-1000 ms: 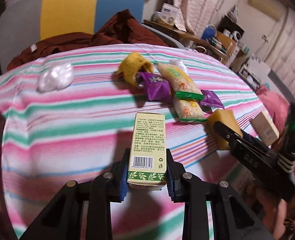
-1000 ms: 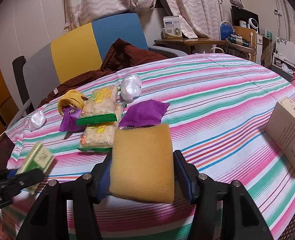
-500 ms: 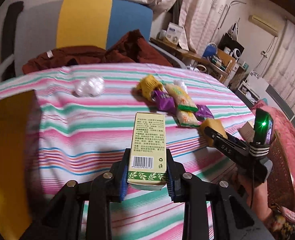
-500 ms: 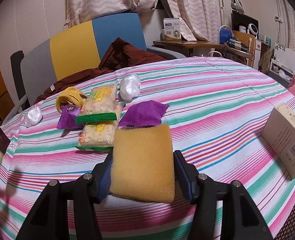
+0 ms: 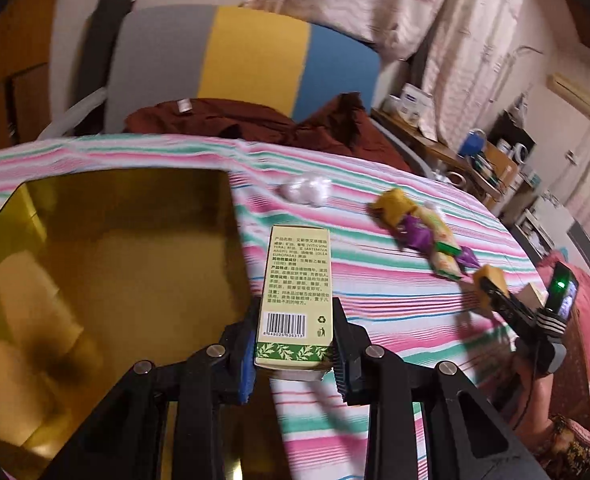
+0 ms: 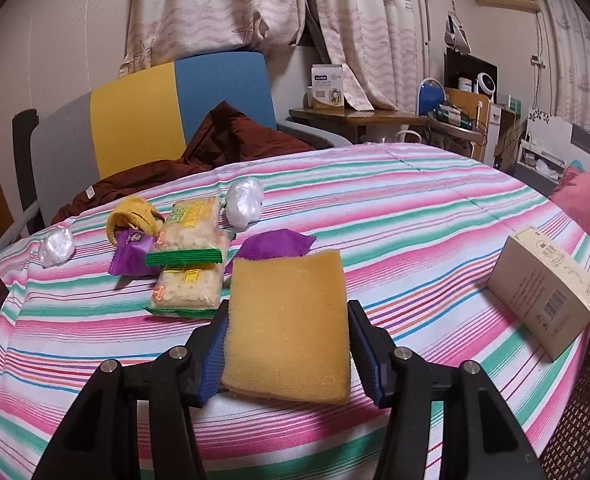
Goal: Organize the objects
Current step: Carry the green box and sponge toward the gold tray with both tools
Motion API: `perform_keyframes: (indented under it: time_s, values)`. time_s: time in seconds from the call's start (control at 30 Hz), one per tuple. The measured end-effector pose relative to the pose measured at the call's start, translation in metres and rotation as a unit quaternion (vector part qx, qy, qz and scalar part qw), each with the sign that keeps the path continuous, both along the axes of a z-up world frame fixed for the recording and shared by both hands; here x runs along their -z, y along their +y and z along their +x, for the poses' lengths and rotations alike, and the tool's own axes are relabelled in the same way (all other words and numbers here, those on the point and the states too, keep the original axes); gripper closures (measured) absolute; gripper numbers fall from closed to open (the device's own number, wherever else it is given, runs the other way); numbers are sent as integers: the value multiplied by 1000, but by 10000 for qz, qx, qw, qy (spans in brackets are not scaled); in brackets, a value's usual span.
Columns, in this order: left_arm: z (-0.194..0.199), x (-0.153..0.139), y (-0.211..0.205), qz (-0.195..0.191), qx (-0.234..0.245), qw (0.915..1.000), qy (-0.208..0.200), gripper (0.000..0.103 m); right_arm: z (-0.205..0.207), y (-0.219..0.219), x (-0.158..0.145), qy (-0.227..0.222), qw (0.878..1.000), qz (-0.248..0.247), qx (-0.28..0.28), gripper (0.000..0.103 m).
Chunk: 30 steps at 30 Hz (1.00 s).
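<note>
The left gripper (image 5: pixel 295 350) is clamped on a tall cream cardboard box with a barcode and a green leaf band (image 5: pixel 296 298), its blue pads pressing both narrow sides. The box hangs above the striped pink, green and white tablecloth (image 5: pixel 395 300), just right of a shiny gold tray (image 5: pixel 107 264) that lies on the cloth at the left.

The right gripper (image 6: pixel 288 354) is clamped on a flat yellow rectangular sponge (image 6: pixel 289 322), one pad against each long edge. Taking the sponge as the landmark: a purple foil sachet (image 6: pixel 273 245) lies just behind it; two clear packs of pale biscuits with green ends (image 6: pixel 191 256) lie behind it to the left, one overlapping the other; a second purple sachet (image 6: pixel 131 250) and a yellow knitted item (image 6: pixel 133 212) sit further left; a crumpled white plastic wad (image 6: pixel 246 202) lies behind the packs. A beige cardboard box (image 6: pixel 545 292) rests well to the right.
</note>
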State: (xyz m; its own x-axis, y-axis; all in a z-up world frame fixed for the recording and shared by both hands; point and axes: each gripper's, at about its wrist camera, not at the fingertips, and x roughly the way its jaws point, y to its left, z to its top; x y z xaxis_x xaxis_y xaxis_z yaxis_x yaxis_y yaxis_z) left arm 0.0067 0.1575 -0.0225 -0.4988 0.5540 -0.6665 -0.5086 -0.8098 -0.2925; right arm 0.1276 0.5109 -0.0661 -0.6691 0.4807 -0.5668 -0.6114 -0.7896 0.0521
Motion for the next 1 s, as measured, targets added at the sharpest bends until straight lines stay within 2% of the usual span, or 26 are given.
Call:
perform_keyframes:
  time_s: [0.3, 0.47, 0.63, 0.77, 0.9, 1.0]
  values:
    - [-24, 13, -56, -27, -508, 9977, -456, 72, -5, -17, -5, -98, 9989, 425, -184, 48]
    - [-33, 23, -77, -69, -590, 9959, -687, 72, -9, -23, -4, -195, 9979, 571, -231, 48]
    - [-36, 34, -86, -185, -571, 9942, -891, 72, -12, -28, -6, -351, 9971, 635, -208, 48]
    - [-38, 40, -93, -288, -604, 9928, -997, 72, -10, -45, -22, -77, 9988, 321, -374, 48]
    - [-40, 43, -102, -426, -729, 9917, -970, 72, -16, -85, -52, 332, 9943, 181, -1001, 48]
    - [-43, 45, -111, -571, -927, 9893, -967, 72, -29, -130, -78, 542, 9803, 185, -1890, 48]
